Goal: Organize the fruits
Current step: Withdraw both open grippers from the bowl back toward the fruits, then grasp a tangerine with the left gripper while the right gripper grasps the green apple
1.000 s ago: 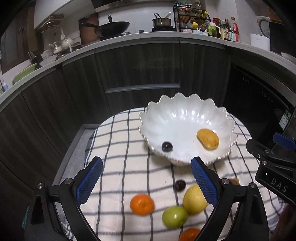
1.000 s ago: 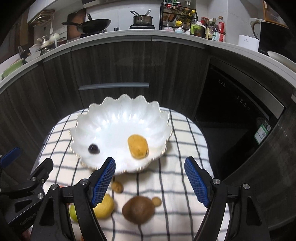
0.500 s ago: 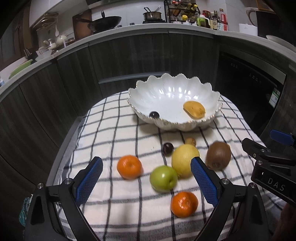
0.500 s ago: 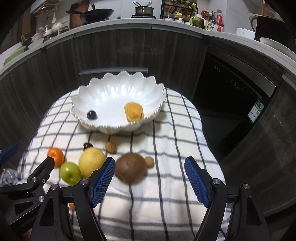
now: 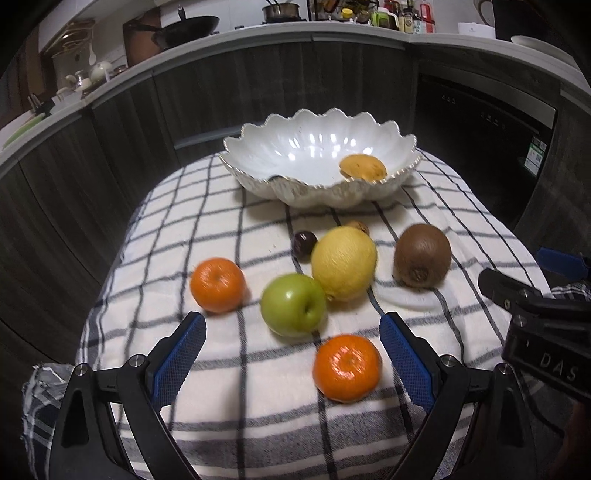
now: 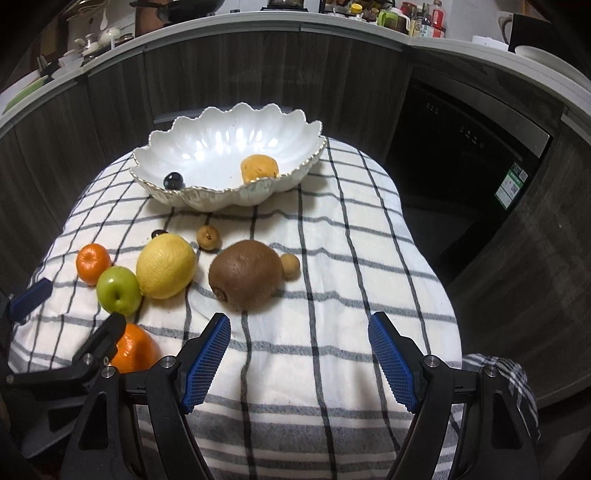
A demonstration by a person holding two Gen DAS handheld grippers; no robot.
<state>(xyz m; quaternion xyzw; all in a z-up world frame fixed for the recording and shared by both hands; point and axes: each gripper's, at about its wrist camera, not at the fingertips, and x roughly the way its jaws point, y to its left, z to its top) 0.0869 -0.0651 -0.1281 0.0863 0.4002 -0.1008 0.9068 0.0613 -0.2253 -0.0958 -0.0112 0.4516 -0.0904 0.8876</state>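
- A curved run of dark wood-grain cabinets [image 5: 229,96] is seen behind, topped by a pale countertop [image 6: 332,27].
- A wok [image 5: 188,27], a pot [image 5: 280,11] and bottles [image 6: 417,18] are set on it.
- A black built-in appliance [image 6: 465,147] is fitted at the right.

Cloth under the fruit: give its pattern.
The cloth is cream with a dark grid check, clearest in the right wrist view.

White scalloped ceramic bowl [image 6: 236,192] at cloth's far edge, holding yellow-orange fruit [image 6: 259,168] and dark grape [image 6: 173,181]. Brown kiwi [image 6: 245,274], yellow lemon [image 6: 166,266], green apple [image 6: 119,290], two oranges mid-cloth.
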